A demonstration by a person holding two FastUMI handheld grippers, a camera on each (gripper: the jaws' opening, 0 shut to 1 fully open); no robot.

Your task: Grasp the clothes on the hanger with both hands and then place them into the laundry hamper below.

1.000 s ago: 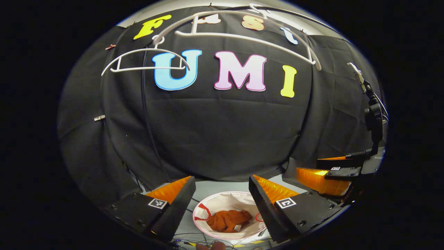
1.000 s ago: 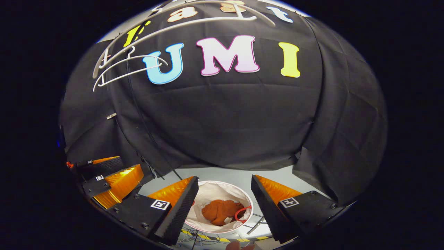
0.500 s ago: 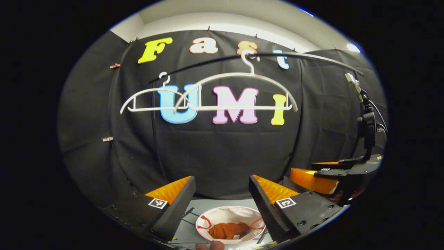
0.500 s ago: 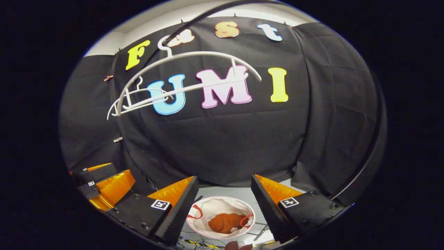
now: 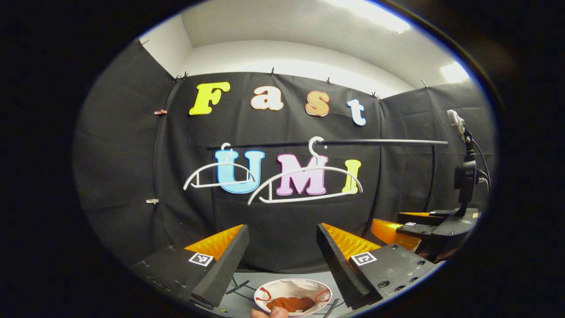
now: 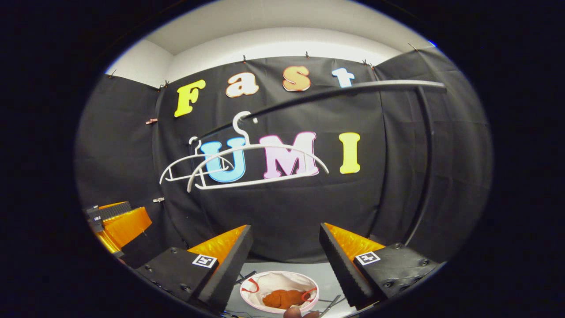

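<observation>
**Both grippers wide and empty, garment down in the hamper**

Your left gripper (image 5: 282, 258) has its jaws spread wide with nothing between them; the black foam fingers (image 5: 220, 265) with their orange backs frame a gap through which you look down at the floor. Your right gripper (image 6: 284, 260) stands the same way, jaws apart and holding nothing.

Below and between the fingers in both views sits the round white laundry hamper (image 5: 269, 289) with red handles, and the rust-orange clothes (image 5: 291, 303) lie crumpled inside it, on its bottom. In the right gripper view the hamper (image 6: 254, 282) and the garment (image 6: 284, 299) show more fully.

The only markings on your tools are small black-and-white square tags (image 5: 201, 259) on top of each finger; they carry a coded pattern, not readable words.

Farther out, two bare white hangers (image 5: 304, 185) hang from a dark horizontal rail (image 5: 375, 142) in front of the black cloth wall.

The left gripper view gives you the other gripper at its right edge (image 5: 415, 227), with a black camera stand (image 5: 465, 176) rising just beyond it. The right gripper view gives you the other gripper at its left edge (image 6: 117, 223), and the rail's upright post (image 6: 426, 176) running down the right side. A fingertip (image 5: 270, 312) peeks in at the bottom of the left gripper view.
</observation>
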